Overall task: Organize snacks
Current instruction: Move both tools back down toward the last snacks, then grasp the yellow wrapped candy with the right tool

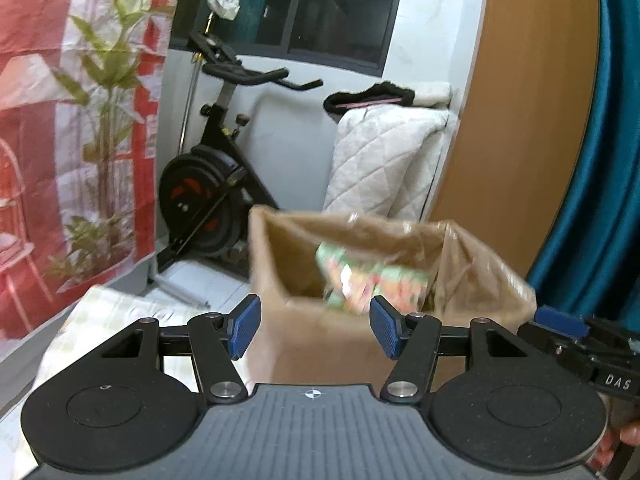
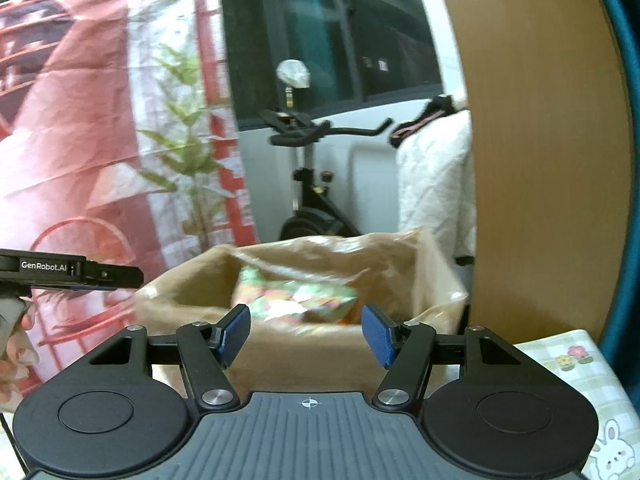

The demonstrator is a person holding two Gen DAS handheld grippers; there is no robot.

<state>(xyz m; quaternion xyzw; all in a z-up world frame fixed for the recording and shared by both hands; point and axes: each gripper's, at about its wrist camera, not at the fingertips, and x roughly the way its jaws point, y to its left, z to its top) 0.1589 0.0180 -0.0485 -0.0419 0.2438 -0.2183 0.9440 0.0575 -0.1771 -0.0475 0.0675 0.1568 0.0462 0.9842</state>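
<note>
An open brown cardboard box [image 1: 320, 344] lined with a clear plastic bag stands on the table ahead; it also shows in the right wrist view [image 2: 296, 356]. A green and orange snack packet [image 1: 368, 280] is inside it, blurred; it shows in the right wrist view [image 2: 296, 300] too. My left gripper [image 1: 316, 328] is open and empty in front of the box's near wall. My right gripper [image 2: 306, 334] is open and empty, also at the near wall. The right gripper shows at the right edge of the left wrist view [image 1: 576, 340], and the left gripper at the left edge of the right wrist view [image 2: 72, 274].
A checked tablecloth [image 2: 576, 364] with cartoon prints covers the table. Behind it are an exercise bike [image 1: 216, 184], a white quilted cushion [image 1: 384, 160], a wooden panel [image 1: 532, 100], a teal curtain [image 1: 600, 208] and a red printed backdrop [image 1: 72, 120].
</note>
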